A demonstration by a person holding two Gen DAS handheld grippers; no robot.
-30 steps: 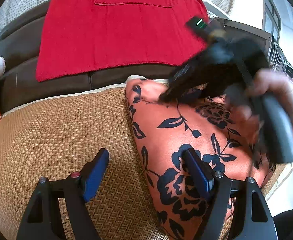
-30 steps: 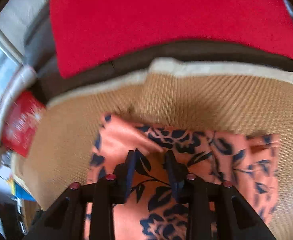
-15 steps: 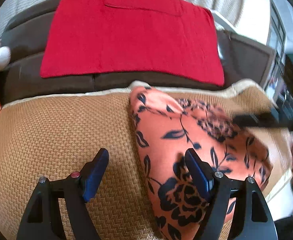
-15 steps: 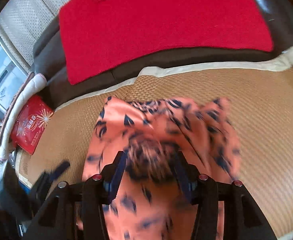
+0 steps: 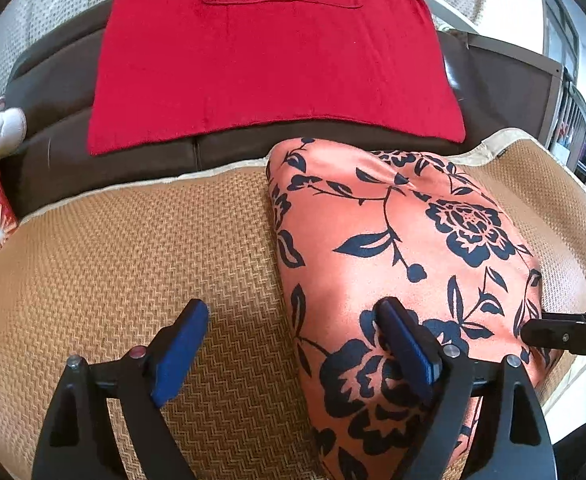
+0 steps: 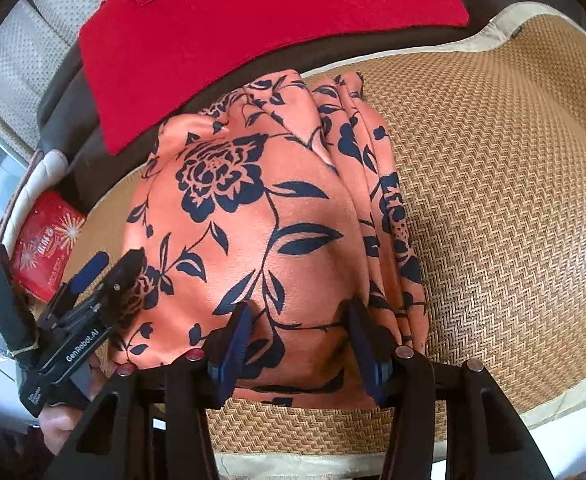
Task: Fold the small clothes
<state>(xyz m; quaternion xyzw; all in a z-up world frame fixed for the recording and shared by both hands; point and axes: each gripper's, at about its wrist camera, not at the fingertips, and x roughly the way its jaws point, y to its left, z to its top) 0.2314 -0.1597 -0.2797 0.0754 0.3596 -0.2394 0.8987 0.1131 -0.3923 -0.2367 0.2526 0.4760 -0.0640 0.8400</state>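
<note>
- Left tool (image 5: 293, 332) points steeply down, jaws wide and just been opening, gripping nothing; one blue pad (image 5: 407, 340) over the garment's edge, the other over the woven mat (image 5: 133, 248)
- Right tool (image 6: 297, 340) tilts down, half open, empty
- Folded orange floral garment (image 6: 277, 208), satiny, lies on the mat's 3 o'clock side in the left view

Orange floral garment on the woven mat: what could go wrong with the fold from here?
1. The garment has loose bunched pleats along one side; pressing now could set a crooked fold.
2. The left gripper, whose jaws have just been opening, straddles the garment's edge, one finger on bare mat; closing may catch only a thin edge.
3. The right gripper stands open over the near hem, so nothing pins the cloth.
</note>
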